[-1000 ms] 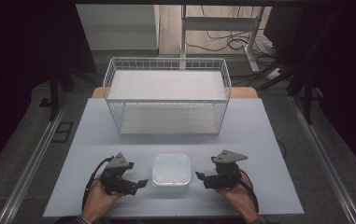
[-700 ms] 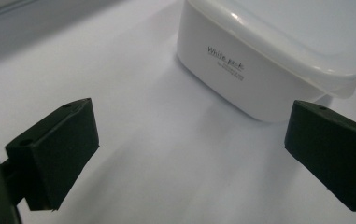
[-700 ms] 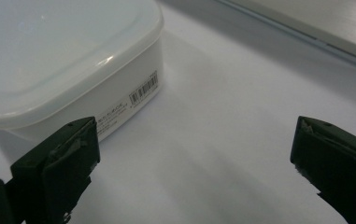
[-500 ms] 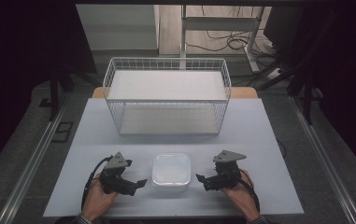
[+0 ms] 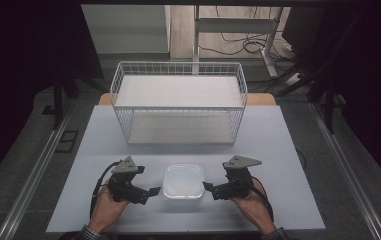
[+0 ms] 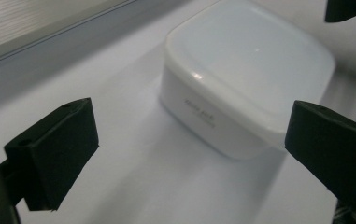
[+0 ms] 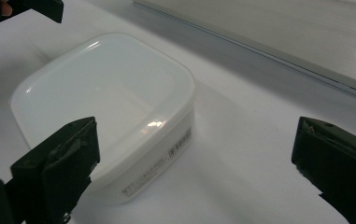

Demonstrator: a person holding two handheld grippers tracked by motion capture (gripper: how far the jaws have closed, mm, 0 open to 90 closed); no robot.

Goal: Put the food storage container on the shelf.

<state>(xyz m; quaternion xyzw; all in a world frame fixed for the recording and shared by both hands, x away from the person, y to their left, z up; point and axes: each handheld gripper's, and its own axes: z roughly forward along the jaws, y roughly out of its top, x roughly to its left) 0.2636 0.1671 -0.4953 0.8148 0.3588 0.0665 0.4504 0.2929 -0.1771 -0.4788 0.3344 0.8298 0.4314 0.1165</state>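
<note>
Both grippers have crept a little closer to the white lidded container [image 5: 183, 181] over the last second, the left gripper [image 5: 150, 191] edging in from its side and the right gripper [image 5: 209, 187] from the other, while the container itself has not shifted. It sits on the pale surface [image 5: 278, 150] near the person's edge, directly between the two grippers, with its lid on.

From the high view, the left gripper's jaws point toward the container's left wall and stop just short of it; the right gripper's jaws point at the right wall and are likewise just beside it, not touching. Each gripper is carried in a hand, the left hand [image 5: 105, 207] and the right hand [image 5: 253, 202] coming in from the bottom edge, with a black cable looping back from each.

In the left gripper view the jaws stand wide apart with nothing between them, and the container [image 6: 245, 74] lies ahead and slightly to the right, a printed label on its near wall. In the right gripper view the jaws are also spread wide and hold nothing; the container [image 7: 105, 102] lies ahead toward the left, its near corner close to the left jaw, a small label on its side.

Farther back on the surface stands a white wire basket [image 5: 178, 72], well apart from the container and the grippers
</note>
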